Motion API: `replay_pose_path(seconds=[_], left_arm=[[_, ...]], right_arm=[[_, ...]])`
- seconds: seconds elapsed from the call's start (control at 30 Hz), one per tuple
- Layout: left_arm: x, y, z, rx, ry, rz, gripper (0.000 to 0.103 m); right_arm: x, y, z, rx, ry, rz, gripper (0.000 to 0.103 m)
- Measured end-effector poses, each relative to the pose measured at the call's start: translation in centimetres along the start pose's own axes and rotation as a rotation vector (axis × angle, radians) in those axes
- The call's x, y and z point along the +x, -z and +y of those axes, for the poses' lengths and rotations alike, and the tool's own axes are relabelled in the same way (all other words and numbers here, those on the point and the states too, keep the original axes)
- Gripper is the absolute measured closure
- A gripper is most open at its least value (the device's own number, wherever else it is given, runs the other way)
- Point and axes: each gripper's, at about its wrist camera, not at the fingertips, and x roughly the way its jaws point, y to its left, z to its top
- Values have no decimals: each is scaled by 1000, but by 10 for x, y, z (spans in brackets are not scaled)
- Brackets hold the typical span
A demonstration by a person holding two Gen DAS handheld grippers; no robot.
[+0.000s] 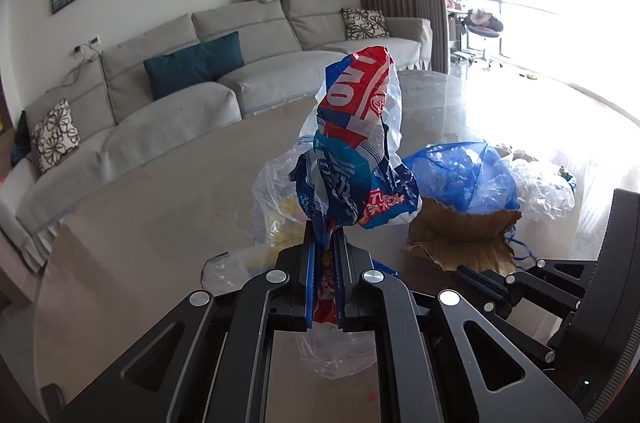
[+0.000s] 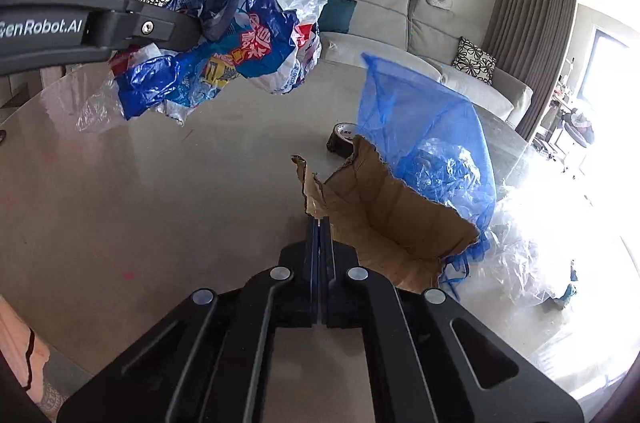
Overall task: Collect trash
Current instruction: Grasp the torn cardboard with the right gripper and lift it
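My left gripper is shut on a crumpled red, white and blue plastic wrapper and holds it up above the table; the wrapper also shows in the right wrist view, hanging in the air at the upper left. My right gripper is shut on the edge of a torn piece of brown cardboard, which also shows in the left wrist view. A blue mesh-like trash bag stands open behind the cardboard, with crumpled clear plastic beside it.
A round grey marble table carries the trash. A roll of dark tape sits behind the cardboard. A grey sofa curves behind the table. Bright windows glare at the right.
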Motion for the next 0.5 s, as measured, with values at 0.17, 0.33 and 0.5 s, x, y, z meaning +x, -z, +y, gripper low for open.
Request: replay_pose_path(seconds=[0.17,0.33,0.5], left_arm=[[-2,1,2,-2,-2,-7,94],[-4,2,1,-5,0,-12,94],[-4,1,3,-1,-4,-16,94]], right_arm=[[-9,-3,-2,-5,19,-19,102],[-5,2,-2,-39,17,6,102],[-18,-4,-5,2,-4,-45,102]])
